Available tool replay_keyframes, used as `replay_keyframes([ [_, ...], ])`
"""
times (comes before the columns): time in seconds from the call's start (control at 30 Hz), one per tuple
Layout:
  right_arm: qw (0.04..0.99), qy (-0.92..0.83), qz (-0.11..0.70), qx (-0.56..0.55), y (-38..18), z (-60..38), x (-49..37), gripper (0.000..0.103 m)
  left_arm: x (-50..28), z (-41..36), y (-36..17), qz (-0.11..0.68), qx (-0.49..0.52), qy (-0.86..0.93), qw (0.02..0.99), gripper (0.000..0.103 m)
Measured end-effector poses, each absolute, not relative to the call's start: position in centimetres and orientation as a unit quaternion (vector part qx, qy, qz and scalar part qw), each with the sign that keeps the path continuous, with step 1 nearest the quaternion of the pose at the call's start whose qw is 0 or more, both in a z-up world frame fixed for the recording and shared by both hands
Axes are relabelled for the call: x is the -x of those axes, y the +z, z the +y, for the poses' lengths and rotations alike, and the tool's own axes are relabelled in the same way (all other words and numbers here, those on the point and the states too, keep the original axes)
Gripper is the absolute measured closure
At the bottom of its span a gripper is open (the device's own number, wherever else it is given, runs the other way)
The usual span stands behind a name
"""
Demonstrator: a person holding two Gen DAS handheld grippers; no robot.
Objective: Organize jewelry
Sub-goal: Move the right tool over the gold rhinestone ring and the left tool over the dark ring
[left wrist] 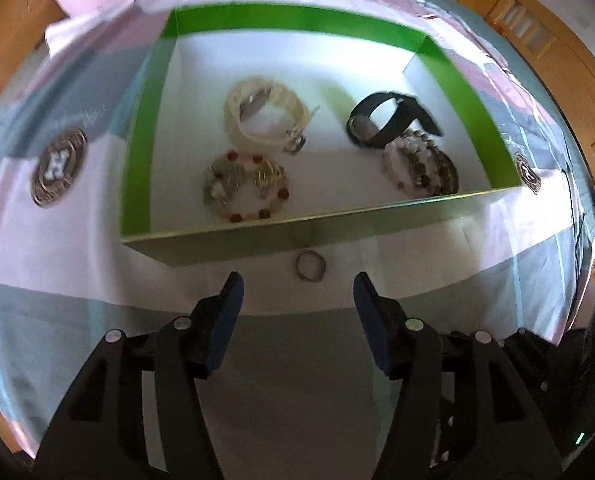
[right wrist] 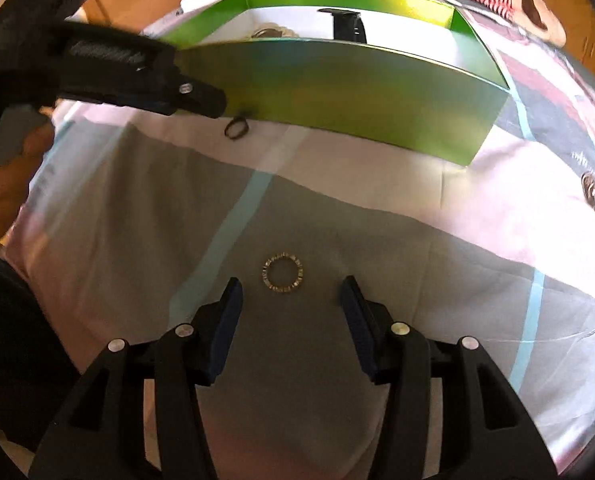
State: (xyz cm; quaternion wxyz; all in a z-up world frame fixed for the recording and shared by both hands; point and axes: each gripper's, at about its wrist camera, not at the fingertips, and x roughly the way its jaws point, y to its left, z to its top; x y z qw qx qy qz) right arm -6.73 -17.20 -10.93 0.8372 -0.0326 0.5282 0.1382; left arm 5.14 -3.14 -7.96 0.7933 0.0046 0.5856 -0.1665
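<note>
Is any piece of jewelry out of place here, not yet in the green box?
Yes, two. A dark ring lies on the bedsheet just outside the front wall of the green box. A studded gold ring lies farther out on the sheet, before the open right gripper.

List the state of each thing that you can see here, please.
Left tongs: open, empty.
Right tongs: open, empty.
Green box: open, holds bracelets and a watch.
Black watch: inside the box.
Small ring: on the sheet, outside the box.
Beaded ring: on the sheet, between the right tongs.
</note>
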Motion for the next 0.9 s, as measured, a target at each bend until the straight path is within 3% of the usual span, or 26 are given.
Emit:
replay_keyframes([
  [0.37, 0.842, 0.121, 0.524, 0.032, -11.0, -17.5, 6.7, 0.052, -6.9, -4.4, -10.9, 0.602, -0.005, -0.13, 0.788, 0.046],
  [0.47, 0.845, 0.11, 0.522, 0.034, -10.7, -18.0, 6.6, 0.059, -6.3, -5.0, -11.0, 0.595, -0.051, -0.108, 0.795, 0.064],
  [0.63, 0.854, 0.077, 0.514, 0.016, -10.3, -20.0, 6.3, 0.066, -5.8, -4.7, -10.8, 0.613, -0.036, -0.127, 0.779, 0.078],
  [0.77, 0.852, 0.078, 0.517, -0.027, -10.0, -21.9, 6.2, 0.063, -4.7, -4.6, -10.8, 0.633, -0.023, -0.163, 0.756, 0.078],
  [0.83, 0.849, 0.088, 0.52, -0.027, -9.7, -22.1, 6.5, 0.051, -4.5, -4.5, -10.5, 0.639, -0.001, -0.183, 0.747, 0.067],
  [0.9, 0.85, 0.096, 0.517, -0.009, -9.3, -21.7, 6.9, 0.051, -4.5, -4.1, -10.2, 0.637, 0.012, -0.186, 0.748, 0.06],
])
